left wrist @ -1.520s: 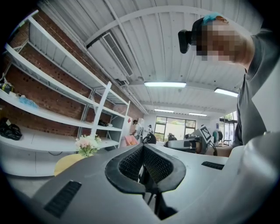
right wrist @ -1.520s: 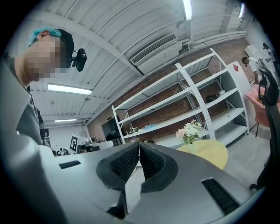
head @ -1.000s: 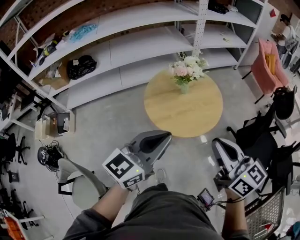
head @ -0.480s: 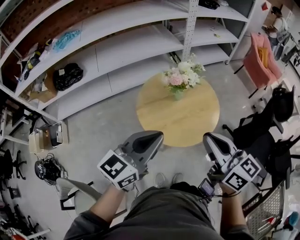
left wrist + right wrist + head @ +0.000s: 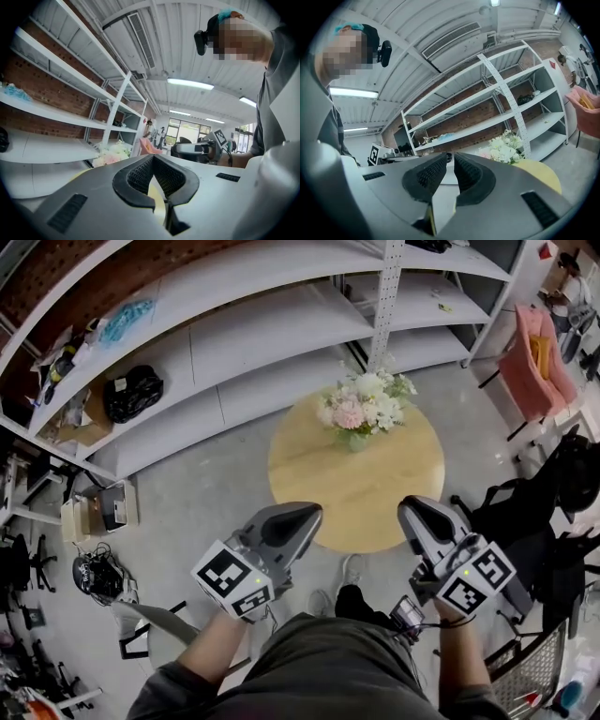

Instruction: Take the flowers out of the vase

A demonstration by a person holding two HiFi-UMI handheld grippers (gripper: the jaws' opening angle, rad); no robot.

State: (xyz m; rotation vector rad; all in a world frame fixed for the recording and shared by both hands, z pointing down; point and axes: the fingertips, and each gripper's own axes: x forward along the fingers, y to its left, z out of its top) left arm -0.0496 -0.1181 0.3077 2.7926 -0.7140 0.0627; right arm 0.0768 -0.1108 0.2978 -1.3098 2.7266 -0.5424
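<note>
Flowers (image 5: 364, 411), a white and pink bunch, stood upright in a small greenish vase (image 5: 357, 441) on the far part of the round wooden table (image 5: 375, 498), close to the post of the white shelving (image 5: 281, 324). Nothing had been lifted out yet. Left gripper (image 5: 312, 513) was held level near the table's near edge, well apart from the bunch; its own view showed the jaw tips meeting with nothing between them. Right gripper (image 5: 413, 510) was likewise level at the near edge, with its ribbed pads drawn together and nothing held. The step in hand was judged to be the reach across the table to the vase. To do it well, the jaws would need spreading before either tool reached the blooms, since pressed-together tips would only push the bunch over. The vase looked small under a wide head of flowers, so probably top-heavy: one gripper should steady its body while the other takes the stems just above the rim, not the petals. The stems were hidden under the blooms, so a low, level entry seemed best, followed by a straight upward pull
</note>
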